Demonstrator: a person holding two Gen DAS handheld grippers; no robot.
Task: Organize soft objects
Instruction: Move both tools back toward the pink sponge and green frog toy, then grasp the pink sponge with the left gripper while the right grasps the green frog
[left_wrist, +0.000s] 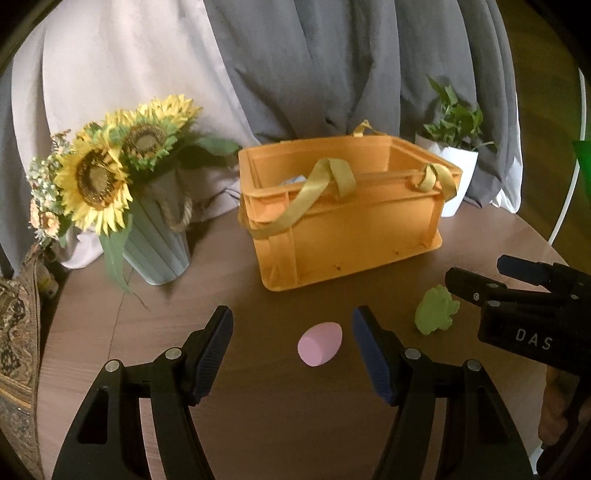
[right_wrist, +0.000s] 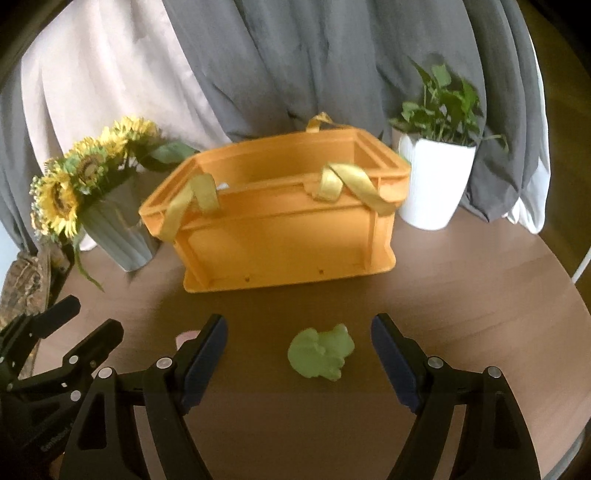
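Note:
A pink egg-shaped soft toy (left_wrist: 320, 343) lies on the brown table between the open fingers of my left gripper (left_wrist: 291, 328), just ahead of them. A green soft toy (right_wrist: 320, 353) lies between the open fingers of my right gripper (right_wrist: 298, 334); it also shows in the left wrist view (left_wrist: 437, 310). An orange crate (left_wrist: 343, 206) with yellow straps stands behind both toys, also in the right wrist view (right_wrist: 280, 218); something pale blue lies inside it. My right gripper (left_wrist: 476, 273) shows at the right of the left wrist view, open.
A grey vase of sunflowers (left_wrist: 155, 236) stands left of the crate. A white pot with a green plant (right_wrist: 432, 184) stands right of it. Grey and pale curtains (left_wrist: 295, 66) hang behind. The round table's edge (right_wrist: 576, 295) curves at the right.

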